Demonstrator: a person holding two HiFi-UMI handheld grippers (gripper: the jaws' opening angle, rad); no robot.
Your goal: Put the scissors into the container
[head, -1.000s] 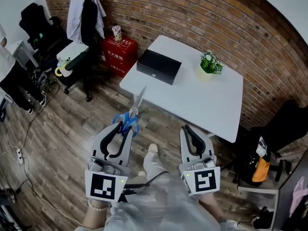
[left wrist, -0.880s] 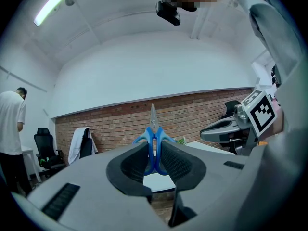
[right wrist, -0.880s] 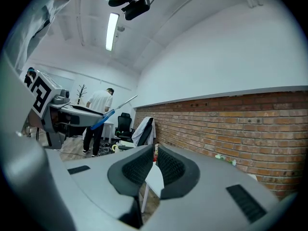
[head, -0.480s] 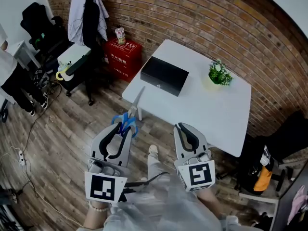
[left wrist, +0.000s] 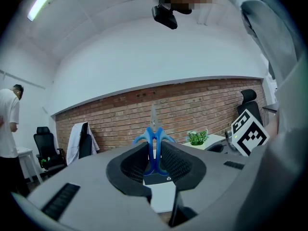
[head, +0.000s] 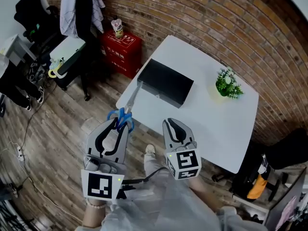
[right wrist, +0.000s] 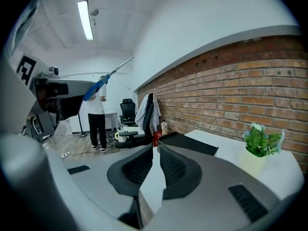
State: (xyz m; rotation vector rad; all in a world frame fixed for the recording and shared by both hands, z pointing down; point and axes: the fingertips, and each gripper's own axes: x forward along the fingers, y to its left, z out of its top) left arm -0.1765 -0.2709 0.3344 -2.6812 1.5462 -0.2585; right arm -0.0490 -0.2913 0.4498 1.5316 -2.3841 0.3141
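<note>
Blue for the handles of the scissors (head: pixel 124 114), up in the air on the left, above the wooden floor (head: pixel 57 124). Pinched tight at those handles by the left gripper (head: pixel 119 123). In the left gripper view, two dark fingers (left wrist: pixel 131 160) squeezed hard on the blue loops of the scissors (left wrist: pixel 154 134), with the silver blades poking straight up past the tips. Closed blades, thin and pointy. In the head view, lined up with the near left corner of the black container (head: pixel 166 83). Not inside it.

Next along to the right, the right gripper (head: pixel 174 125), low down beside the left one and close to the front edge of the white table (head: pixel 216 119). In the right gripper view, dark fingers (right wrist: pixel 180 167) pressed together at the tips, with nothing between them. Only a thin slit lower down, with a bit of white table showing through.

Further right again, the table top itself. On its left part, the container, lying flat. On its right part, a small green plant (head: pixel 227 83) in a pale pot, well apart from the black box. Behind it all, a red brick wall (head: pixel 202 23).
</note>
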